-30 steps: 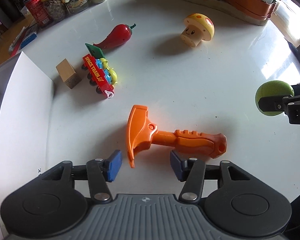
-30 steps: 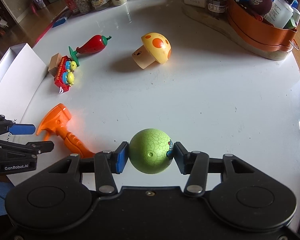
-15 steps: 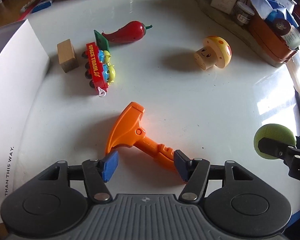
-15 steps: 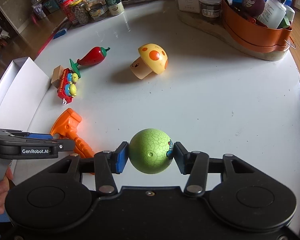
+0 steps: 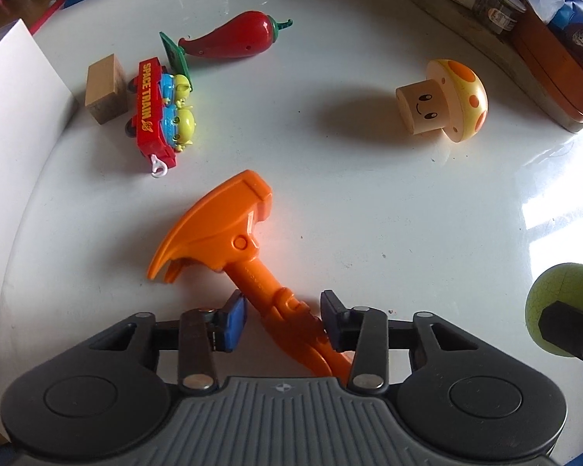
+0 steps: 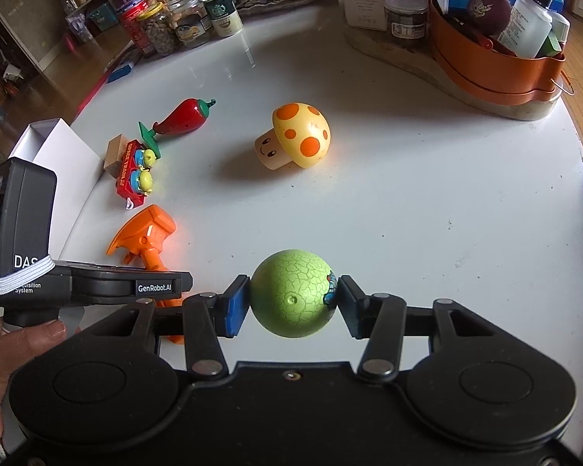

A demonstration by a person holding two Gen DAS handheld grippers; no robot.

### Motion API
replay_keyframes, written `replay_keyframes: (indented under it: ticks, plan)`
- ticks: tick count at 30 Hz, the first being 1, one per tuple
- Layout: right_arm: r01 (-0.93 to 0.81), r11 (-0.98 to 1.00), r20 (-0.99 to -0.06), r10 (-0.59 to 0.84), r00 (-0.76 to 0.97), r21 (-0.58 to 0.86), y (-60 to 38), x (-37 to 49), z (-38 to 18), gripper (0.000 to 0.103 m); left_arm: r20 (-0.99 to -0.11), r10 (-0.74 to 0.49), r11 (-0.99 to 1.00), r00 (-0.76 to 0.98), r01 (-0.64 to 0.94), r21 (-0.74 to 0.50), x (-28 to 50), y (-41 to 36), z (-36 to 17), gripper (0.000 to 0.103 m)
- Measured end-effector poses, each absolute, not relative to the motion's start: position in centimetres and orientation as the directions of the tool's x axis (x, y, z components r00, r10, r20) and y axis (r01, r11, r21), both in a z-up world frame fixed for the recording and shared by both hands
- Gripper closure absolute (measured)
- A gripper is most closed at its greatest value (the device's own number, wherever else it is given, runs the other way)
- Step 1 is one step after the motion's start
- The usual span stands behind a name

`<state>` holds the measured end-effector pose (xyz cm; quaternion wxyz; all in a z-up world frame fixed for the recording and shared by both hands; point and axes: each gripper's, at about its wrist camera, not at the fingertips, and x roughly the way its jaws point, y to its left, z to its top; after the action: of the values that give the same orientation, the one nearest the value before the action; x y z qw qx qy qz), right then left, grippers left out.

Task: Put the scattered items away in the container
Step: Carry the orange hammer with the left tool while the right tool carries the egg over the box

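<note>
Left gripper (image 5: 283, 320), advanced, straddles the glossy orange hammer's (image 5: 229, 240) handle, unclosed; right gripper (image 6: 293, 305) clamps cracked green ball (image 6: 293, 299).

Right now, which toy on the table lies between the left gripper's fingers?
The orange toy hammer: its handle runs between the left gripper fingers. The chili, train and mushroom lie farther away.
</note>
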<state>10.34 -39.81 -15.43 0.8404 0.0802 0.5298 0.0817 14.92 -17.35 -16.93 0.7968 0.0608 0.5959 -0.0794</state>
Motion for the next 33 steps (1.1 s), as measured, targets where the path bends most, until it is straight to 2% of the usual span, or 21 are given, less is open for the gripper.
replay_keyframes:
  ticks: [4, 18, 33]
  plan:
    - [-0.053, 0.975, -0.879, 0.219, 0.424, 0.218, -39.8, 10.4, -15.4, 0.053, -0.958, -0.051, 0.969, 0.283, 0.246, 0.021, 14.7, -17.2, -16.9, 0.078]
    - [-0.114, 0.978, -0.892, 0.204, 0.404, 0.172, -37.4, 10.4, -15.1, 0.053, -0.940, -0.033, 0.921, 0.340, 0.375, 0.103, 12.4, -14.4, -13.2, 0.078]
    - [-0.257, 0.956, -0.873, 0.243, 0.423, 0.142, -29.6, 11.6, -9.8, 0.053, -0.922, -0.055, 0.931, 0.384, 0.353, 0.092, 9.7, -7.1, -5.7, 0.078]
